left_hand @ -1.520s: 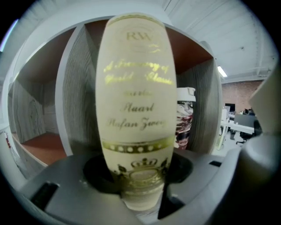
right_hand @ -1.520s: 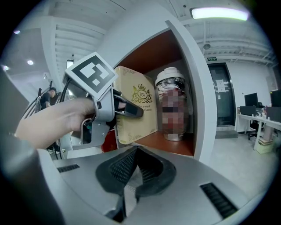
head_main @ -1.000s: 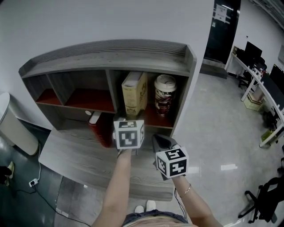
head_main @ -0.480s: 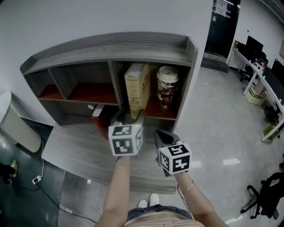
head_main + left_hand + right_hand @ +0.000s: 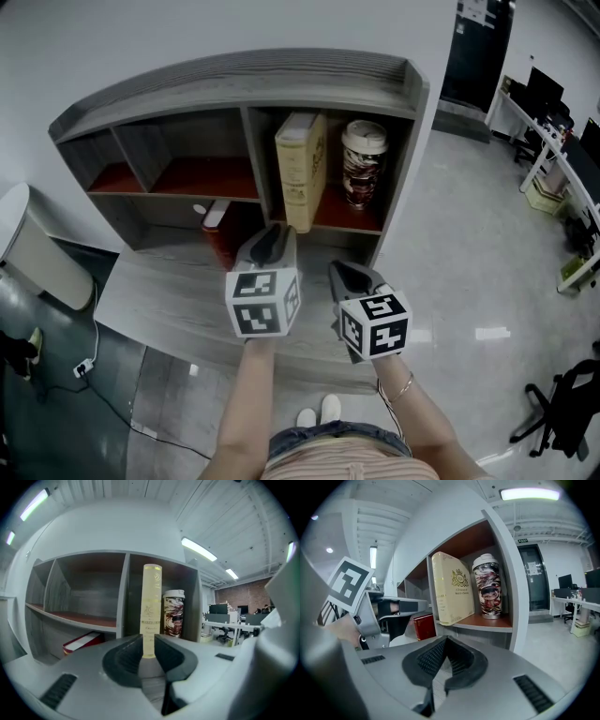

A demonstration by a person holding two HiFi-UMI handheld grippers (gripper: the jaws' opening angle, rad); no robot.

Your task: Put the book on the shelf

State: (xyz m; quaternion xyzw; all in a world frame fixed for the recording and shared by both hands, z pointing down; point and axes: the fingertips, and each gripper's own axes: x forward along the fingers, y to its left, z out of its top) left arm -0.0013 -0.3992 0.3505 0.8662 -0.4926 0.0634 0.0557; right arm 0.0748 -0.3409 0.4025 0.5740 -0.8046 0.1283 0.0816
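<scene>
Head view shows a grey wood-grain shelf unit (image 5: 234,80) standing on a grey wood-grain table (image 5: 159,300) against a pale wall. The cream hardback book (image 5: 300,169) stands upright in the upper right compartment, on its reddish-brown board, spine facing out. A patterned cylindrical canister with a white lid (image 5: 363,164) stands just beside it on the right; whether the two touch cannot be told. A red box-like item with a white face (image 5: 217,246) sits in the lower compartment, below and left of the book.

The left tongs (image 5: 272,234) are held over the table in front of the shelf unit, pointing at the book and apart from it. The left gripper view shows their jaws closing, a narrow gap remaining, with nothing between them; the book's spine is seen through the gap, farther off. The right tongs (image 5: 349,272) sit to the right, nearer the person. The right gripper view shows their jaws together at the tips, gripping nothing.
</scene>
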